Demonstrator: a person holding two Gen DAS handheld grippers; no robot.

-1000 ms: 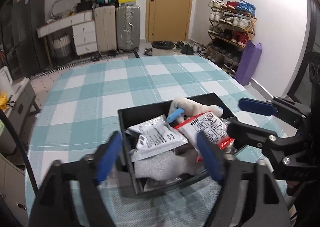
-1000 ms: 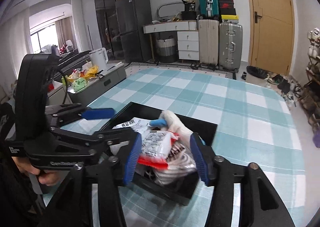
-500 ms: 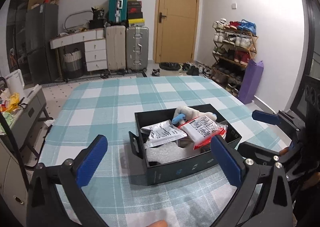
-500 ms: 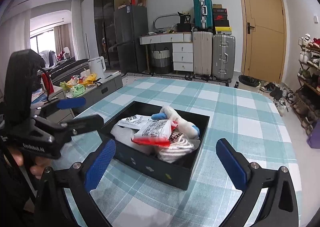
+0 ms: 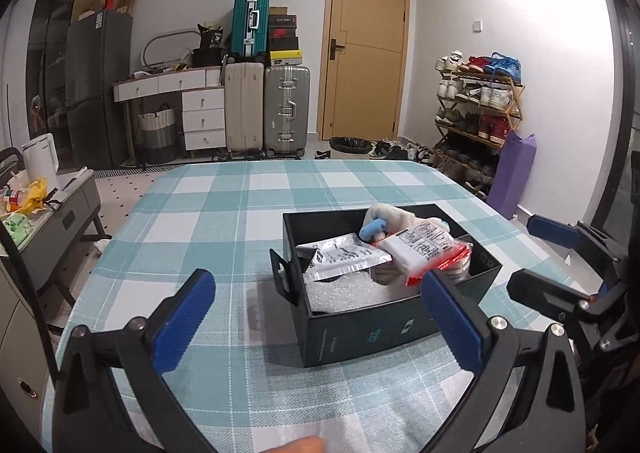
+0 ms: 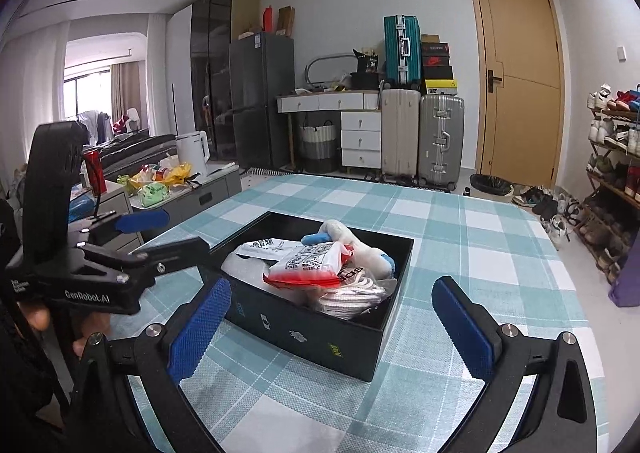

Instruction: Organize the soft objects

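A bedroom-like room, with a teal-and-white checked tablecloth [image 5: 248, 213] spread across the table. Far left in the left wrist view there's a grey side cabinet [image 5: 60, 213] with a white kettle [image 5: 40, 161] on top. Along the back wall stand a beige suitcase [image 5: 243, 107] and a silver suitcase [image 5: 286, 109], then a yellow door [image 5: 366, 53] and a shoe rack [image 5: 480, 113] to the right.

Now the grippers. The left gripper [image 5: 316, 321] hangs low over the cloth, blue pads spread wide, nothing between them. Just ahead of it sits the black box [image 5: 360, 329] on the cloth, right of centre. Inside, left to right: a silver-white packet [image 5: 344, 255], bubble wrap [image 5: 348, 291] under it, a cream plush toy [image 5: 390, 215] with blue parts at the back, and a red-edged white packet [image 5: 426, 249] lying on top.

Over to the right gripper [image 6: 328, 321]: it's parted wide too, holding nothing, with the box between and beyond its fingers. Striped white cloth [image 6: 352, 295] fills the box's near-right corner.
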